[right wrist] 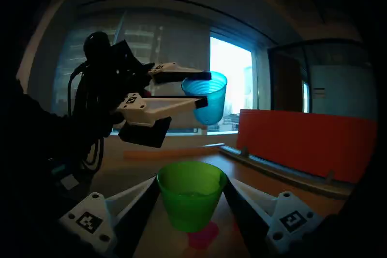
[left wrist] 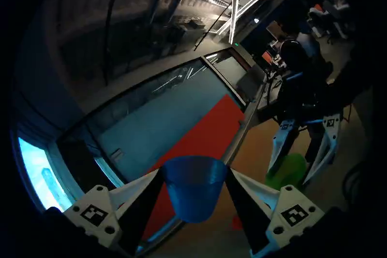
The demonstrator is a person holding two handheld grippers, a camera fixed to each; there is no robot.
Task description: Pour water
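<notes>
Over the table (right wrist: 244, 167), left tongs (left wrist: 194, 174) pinch a blue cup (left wrist: 194, 195); right tongs (right wrist: 191, 181) seemingly pinch a green cup (right wrist: 191, 204).

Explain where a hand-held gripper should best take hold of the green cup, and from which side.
Take the green cup by its side wall below the rim, coming in level from the side. It stands upright and widens upward, so it wedges in the grip and the mouth stays free.

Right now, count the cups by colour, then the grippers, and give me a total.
blue cup: 1
green cup: 1
grippers: 2, the left gripper and the right gripper
Total: 4
</notes>
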